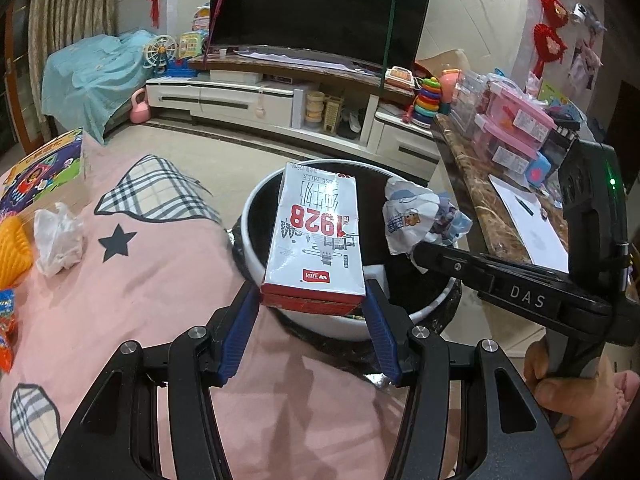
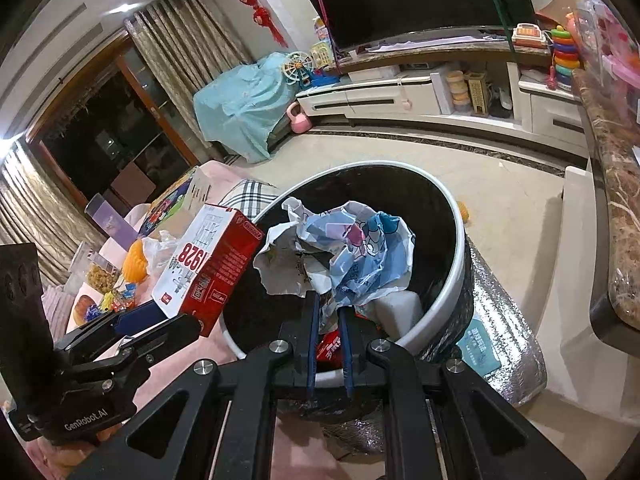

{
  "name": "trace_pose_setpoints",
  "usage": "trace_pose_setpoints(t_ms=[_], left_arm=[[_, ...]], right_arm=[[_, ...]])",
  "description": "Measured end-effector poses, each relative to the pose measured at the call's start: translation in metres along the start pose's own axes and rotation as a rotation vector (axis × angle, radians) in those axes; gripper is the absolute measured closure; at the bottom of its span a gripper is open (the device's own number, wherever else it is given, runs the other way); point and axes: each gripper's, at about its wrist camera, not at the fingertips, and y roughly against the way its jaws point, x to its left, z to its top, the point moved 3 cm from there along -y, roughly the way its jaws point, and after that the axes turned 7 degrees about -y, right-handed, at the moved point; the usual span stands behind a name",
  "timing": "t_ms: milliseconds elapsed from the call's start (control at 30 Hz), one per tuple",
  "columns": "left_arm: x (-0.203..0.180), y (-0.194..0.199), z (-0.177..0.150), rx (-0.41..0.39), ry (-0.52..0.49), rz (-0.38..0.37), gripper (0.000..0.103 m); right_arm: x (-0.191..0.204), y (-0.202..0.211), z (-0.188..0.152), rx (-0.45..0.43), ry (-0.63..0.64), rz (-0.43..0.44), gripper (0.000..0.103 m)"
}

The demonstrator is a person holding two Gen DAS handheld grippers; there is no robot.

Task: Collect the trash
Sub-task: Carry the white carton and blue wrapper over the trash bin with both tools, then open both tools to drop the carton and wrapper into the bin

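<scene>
My left gripper is shut on a white and red milk carton marked 1928 and holds it over the near rim of a round white trash bin with a black liner. The carton also shows in the right wrist view, at the bin's left rim. My right gripper is shut on a crumpled blue and white wrapper and holds it over the bin's opening. In the left wrist view the wrapper hangs from the right gripper at the bin's right side.
A pink patterned cloth covers the table left of the bin. On it lie a crumpled white bag, an orange object, snack packets and a picture box. A marble counter with toy boxes stands at right.
</scene>
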Motion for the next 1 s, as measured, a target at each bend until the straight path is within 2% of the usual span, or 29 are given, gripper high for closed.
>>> trace_pose_setpoints(t_ms=[433,667,733,800,933,1000], left_arm=[[0.001,-0.013,0.006,0.028,0.003,-0.008,0.05],[-0.001,-0.019,0.011,0.043,0.01,-0.014,0.049],[0.0,-0.019,0.013,0.043,0.011,-0.011,0.048],[0.001,-0.019,0.013,0.041,0.018,-0.013,0.048],[0.005,-0.013,0.008,0.031,0.04,-0.008,0.048],[0.009,-0.009,0.003,0.027,0.055,-0.008,0.048]], right_arm=[[-0.008,-0.009,0.013,0.018,-0.009,0.001,0.093],[-0.014,-0.015,0.015,0.036,-0.021,-0.016,0.088],[-0.015,-0.015,0.016,0.035,-0.027,-0.019,0.083],[-0.016,-0.013,0.017,0.031,-0.033,-0.017,0.071],[-0.012,-0.008,0.016,0.015,-0.03,-0.013,0.065],[-0.01,-0.005,0.015,0.008,-0.034,-0.006,0.058]])
